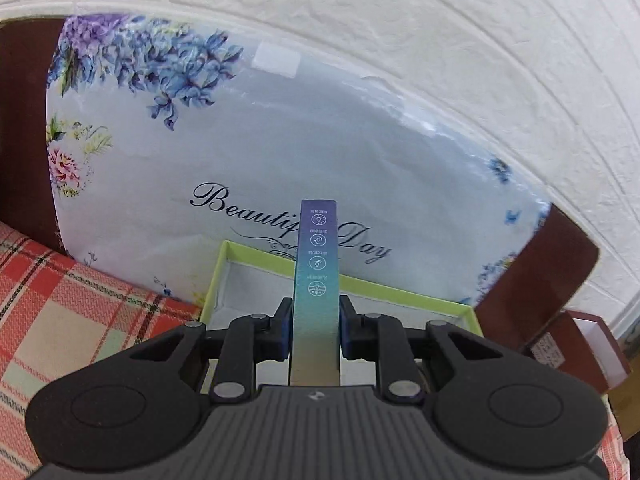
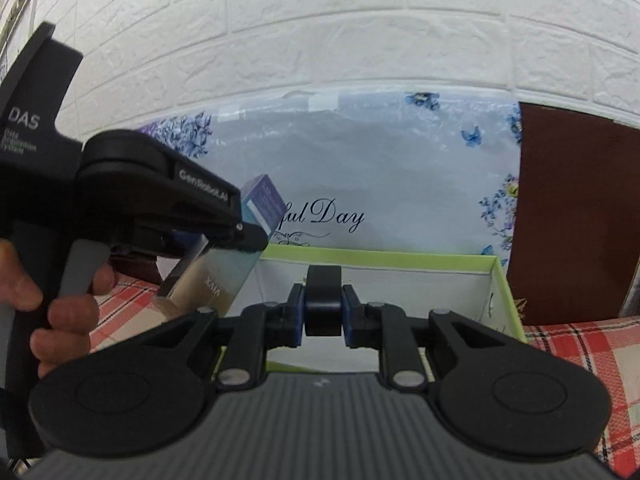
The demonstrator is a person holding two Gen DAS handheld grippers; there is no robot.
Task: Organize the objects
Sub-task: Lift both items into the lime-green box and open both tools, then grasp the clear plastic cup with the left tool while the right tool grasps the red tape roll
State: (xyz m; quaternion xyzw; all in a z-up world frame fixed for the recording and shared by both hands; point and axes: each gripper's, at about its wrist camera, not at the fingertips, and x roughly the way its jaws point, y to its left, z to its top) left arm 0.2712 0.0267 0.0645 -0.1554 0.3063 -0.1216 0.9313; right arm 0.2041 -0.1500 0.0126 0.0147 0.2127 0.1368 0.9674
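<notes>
Left gripper [image 1: 314, 334], tilted slightly downward, clamps a slim purple-to-teal box [image 1: 316, 280] edge-on above the green-rimmed open box [image 1: 400, 290] on the plaid cloth [image 1: 60, 300]. Right gripper [image 2: 323, 310], jaws nearly closed, pinches a small black object [image 2: 323, 300], possibly a clip, over the same box. A hand [image 2: 60, 304] grips the left tool's handle.
</notes>
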